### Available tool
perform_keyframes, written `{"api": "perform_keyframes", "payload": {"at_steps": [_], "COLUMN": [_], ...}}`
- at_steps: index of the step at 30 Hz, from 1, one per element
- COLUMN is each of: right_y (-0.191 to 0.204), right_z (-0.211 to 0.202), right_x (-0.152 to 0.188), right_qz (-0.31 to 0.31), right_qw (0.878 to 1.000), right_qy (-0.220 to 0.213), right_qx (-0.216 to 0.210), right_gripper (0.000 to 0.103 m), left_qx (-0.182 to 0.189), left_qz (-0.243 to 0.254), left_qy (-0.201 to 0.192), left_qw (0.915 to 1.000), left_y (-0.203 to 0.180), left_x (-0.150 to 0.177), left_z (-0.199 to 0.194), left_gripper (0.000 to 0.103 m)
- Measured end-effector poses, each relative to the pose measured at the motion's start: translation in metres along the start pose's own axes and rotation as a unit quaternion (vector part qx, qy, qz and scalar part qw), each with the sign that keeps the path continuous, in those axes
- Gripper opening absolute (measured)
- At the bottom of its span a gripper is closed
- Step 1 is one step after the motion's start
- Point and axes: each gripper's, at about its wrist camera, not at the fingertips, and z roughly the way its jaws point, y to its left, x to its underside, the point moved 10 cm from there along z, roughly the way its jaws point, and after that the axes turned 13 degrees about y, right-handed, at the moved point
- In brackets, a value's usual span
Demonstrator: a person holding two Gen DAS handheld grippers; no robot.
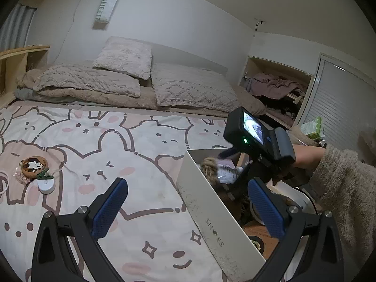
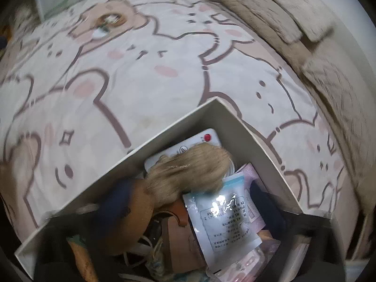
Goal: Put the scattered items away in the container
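**A:** Start with the biggest thing. Your shoe box (image 1: 206,225) sits on the cartoon bedspread (image 1: 131,155) at your right. It's thin white card, light and easy to shove, so don't lean on its wall. It's already well filled: a fluffy tan toy (image 2: 188,169) on top, a glossy printed pouch (image 2: 223,221) beside it, a white remote (image 2: 188,145) underneath.

**B:** And my right gripper (image 1: 263,145)?

**A:** It's pointing down over the box, jaws spread wide, and I see nothing between them.

**B:** What's left out?

**A:** A small cluster far left on the bedspread, well apart from the box. The round panda coaster (image 1: 34,165) looks flat, stiff and light; you'd want to pinch it by the rim, since it lies flush on soft fabric. Touching it, a small white round case (image 1: 46,185), smooth and probably slippery, so grip across its sides. On top of that, a green clip (image 1: 44,175), tiny and hard, likely to skitter.

**B:** Left gripper (image 1: 188,211)?

**A:** Open wide, empty, hovering over the box's near wall.
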Motion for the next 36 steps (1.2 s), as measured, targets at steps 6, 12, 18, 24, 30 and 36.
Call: {"api": "perform_keyframes", "payload": {"at_steps": [6, 12, 18, 24, 30, 36], "right_y": [-0.008, -0.017, -0.023, -0.011, -0.001, 0.016], "right_z": [0.001, -0.012, -0.048, -0.074, -0.107, -0.139], "right_x": [0.001, 0.007, 0.019, 0.042, 0.062, 0.077], "right_qz": [0.018, 0.06, 0.151, 0.205, 0.254, 0.281], "right_qw": [1.0, 0.997, 0.983, 0.97, 0.949, 0.933], "right_qy": [-0.014, -0.046, -0.103, -0.133, -0.184, -0.222], "right_qx": [0.016, 0.02, -0.017, -0.02, -0.028, -0.012], "right_gripper": [0.103, 0.103, 0.103, 0.103, 0.103, 0.103], "left_qx": [0.003, 0.001, -0.003, -0.006, -0.003, 0.001], "left_qz": [-0.003, -0.003, 0.002, 0.013, 0.014, 0.015], "left_qy": [-0.005, -0.01, -0.008, -0.006, 0.002, -0.001], "left_qw": [1.0, 0.9999, 1.0, 0.9999, 0.9999, 0.9999], "left_y": [0.003, 0.003, 0.002, -0.005, -0.012, -0.023], "left_x": [-0.001, -0.002, 0.001, 0.005, 0.014, 0.015], "left_z": [-0.006, -0.015, -0.023, -0.03, -0.033, -0.045], "left_gripper": [0.103, 0.103, 0.103, 0.103, 0.103, 0.103]}}
